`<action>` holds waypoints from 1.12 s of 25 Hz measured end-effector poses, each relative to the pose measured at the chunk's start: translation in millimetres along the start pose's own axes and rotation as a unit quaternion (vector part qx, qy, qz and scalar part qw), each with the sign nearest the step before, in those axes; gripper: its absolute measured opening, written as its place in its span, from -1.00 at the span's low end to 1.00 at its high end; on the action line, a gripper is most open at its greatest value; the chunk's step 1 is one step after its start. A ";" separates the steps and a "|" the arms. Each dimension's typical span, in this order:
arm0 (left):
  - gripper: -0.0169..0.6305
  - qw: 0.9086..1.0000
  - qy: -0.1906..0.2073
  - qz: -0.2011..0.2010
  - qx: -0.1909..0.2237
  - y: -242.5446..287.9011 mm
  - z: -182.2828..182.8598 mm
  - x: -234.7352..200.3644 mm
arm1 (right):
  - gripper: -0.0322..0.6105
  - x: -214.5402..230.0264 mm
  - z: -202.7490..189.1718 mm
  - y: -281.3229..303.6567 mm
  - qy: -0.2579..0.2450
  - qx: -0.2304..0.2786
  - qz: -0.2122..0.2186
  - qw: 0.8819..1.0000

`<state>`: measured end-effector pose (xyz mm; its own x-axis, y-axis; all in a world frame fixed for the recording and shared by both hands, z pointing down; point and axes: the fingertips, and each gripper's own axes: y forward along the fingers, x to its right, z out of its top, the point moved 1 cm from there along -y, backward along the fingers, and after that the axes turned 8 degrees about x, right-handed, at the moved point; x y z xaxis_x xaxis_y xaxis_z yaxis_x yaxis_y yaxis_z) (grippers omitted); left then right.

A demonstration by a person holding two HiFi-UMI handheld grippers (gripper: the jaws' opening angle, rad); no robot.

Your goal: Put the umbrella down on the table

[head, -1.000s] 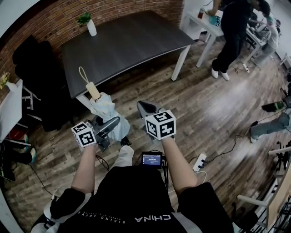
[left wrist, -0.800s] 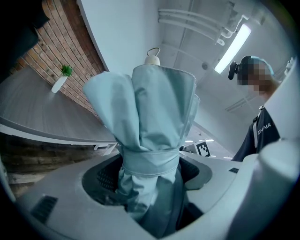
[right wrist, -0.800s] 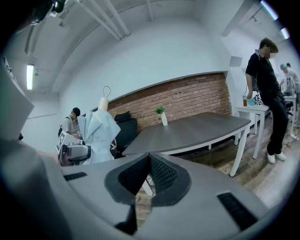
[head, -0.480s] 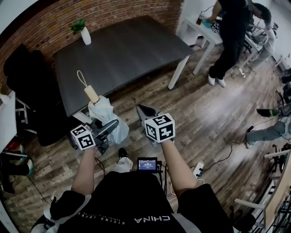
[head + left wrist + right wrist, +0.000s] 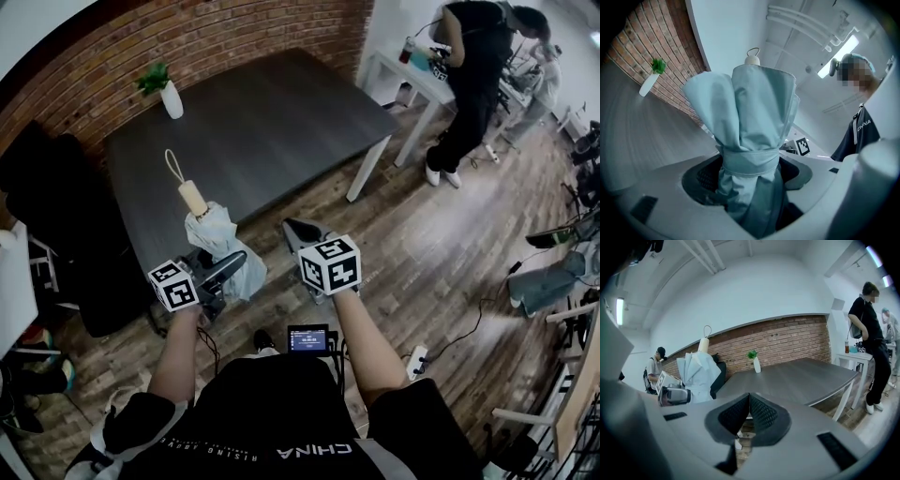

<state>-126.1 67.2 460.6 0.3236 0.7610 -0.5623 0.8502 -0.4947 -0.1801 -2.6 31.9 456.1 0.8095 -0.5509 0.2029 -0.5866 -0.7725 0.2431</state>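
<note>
Seen from the head view, one folded pale-blue umbrella (image 5: 217, 246), tan loop handle up, upright in left gripper (image 5: 223, 266) at one dark surface's (image 5: 272, 112) near edge, one vase plant (image 5: 161, 86) at 11 o'clock, right gripper (image 5: 300, 232) alongside, left gripper view, jaws pinching umbrella's strapped fabric, right gripper view, jaws pressed together, empty, umbrella at 9 o'clock

Reaches both bare forearms forward and down, left forearm (image 5: 178, 356) and right forearm (image 5: 367, 345) roughly parallel. Carries the left tongs (image 5: 223, 267) (image 5: 749, 187) low at the left, left marker cube (image 5: 173, 284) on top. Clamps their jaws round the strapped middle of a folded pale-blue umbrella (image 5: 220, 239) (image 5: 750, 103), upright with its handle end up. Carries the right tongs (image 5: 298, 232) (image 5: 749, 404) just beside them, right marker cube (image 5: 330, 263) on top. Presses these jaws together tip to tip, with nothing between them. Holds the two tongs near each other but apart.
</note>
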 end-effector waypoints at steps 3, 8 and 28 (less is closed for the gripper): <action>0.05 1.000 0.001 -0.006 -0.006 1.4 13.0 -13.5 | -0.87 0.4 8.6 16.5 0.002 0.004 -0.007 1.000; 0.05 1.000 -0.003 -0.009 -0.004 0.1 28.9 -33.9 | -0.87 -2.4 13.5 38.5 0.004 0.002 -0.010 1.000; 0.05 0.999 -0.031 0.027 0.016 46.2 43.3 -93.6 | -0.87 65.6 22.1 90.8 0.024 -0.001 0.008 1.000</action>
<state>-135.1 -45.0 470.0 0.3417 0.7055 -0.6209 0.8185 -0.5481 -0.1723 -2.2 -81.4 470.5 0.7979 -0.5475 0.2523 -0.5998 -0.7626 0.2422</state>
